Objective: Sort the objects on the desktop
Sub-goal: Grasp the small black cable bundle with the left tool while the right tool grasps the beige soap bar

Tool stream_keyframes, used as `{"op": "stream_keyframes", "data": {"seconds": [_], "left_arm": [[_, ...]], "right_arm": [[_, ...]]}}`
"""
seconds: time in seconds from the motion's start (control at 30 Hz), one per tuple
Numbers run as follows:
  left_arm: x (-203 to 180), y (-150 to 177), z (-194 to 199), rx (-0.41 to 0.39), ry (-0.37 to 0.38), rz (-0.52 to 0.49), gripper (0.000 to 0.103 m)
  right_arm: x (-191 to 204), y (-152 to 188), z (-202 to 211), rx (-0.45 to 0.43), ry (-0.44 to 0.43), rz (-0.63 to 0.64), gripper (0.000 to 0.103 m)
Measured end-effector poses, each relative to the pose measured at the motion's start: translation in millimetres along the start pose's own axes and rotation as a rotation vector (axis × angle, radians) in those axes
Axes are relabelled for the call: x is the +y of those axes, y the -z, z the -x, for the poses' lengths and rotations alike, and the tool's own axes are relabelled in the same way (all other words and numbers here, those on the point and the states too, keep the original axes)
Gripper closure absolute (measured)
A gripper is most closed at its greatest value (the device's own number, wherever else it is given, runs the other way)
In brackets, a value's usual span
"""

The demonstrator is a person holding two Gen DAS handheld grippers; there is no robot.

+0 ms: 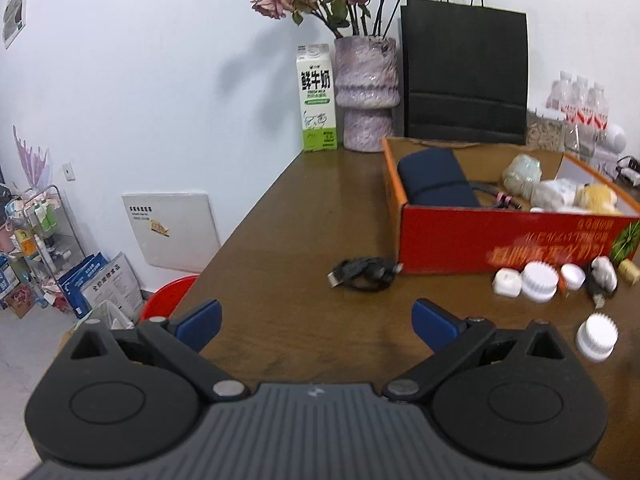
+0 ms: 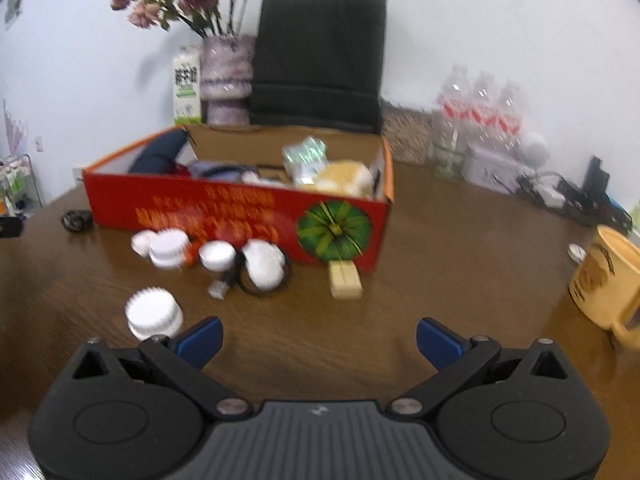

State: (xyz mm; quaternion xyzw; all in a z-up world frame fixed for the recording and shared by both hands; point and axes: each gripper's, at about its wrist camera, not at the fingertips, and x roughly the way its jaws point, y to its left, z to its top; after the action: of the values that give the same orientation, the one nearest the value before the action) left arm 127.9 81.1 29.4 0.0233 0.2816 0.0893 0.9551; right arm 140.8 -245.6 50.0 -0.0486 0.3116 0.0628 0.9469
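Over table (image 1: 304, 208), both jaws gape, empty.

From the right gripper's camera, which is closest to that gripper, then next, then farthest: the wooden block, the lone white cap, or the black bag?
1. Lone white cap: beside the right gripper's left finger.
2. Wooden block: ahead, against the red box.
3. Black bag: at the wall, behind the box.
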Motion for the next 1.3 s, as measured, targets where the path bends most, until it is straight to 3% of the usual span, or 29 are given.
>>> {"op": "stream_keyframes", "data": {"seconds": [0.63, 0.87, 1.3], "left_arm": [[-11, -19, -46, 0.046, 0.038, -0.051, 0.000], [-26, -37, -76, 0.067, 0.056, -0.123, 0.000], [-26, -34, -116, 0.097, 0.122, -0.079, 0.000]], "right_arm": [[-18, -13, -35, 0.039, 0.034, -0.034, 0.001], [-31, -30, -60, 0.065, 0.031, -0.050, 0.016], [-34, -34, -82, 0.041, -0.006, -0.086, 0.039]]}}
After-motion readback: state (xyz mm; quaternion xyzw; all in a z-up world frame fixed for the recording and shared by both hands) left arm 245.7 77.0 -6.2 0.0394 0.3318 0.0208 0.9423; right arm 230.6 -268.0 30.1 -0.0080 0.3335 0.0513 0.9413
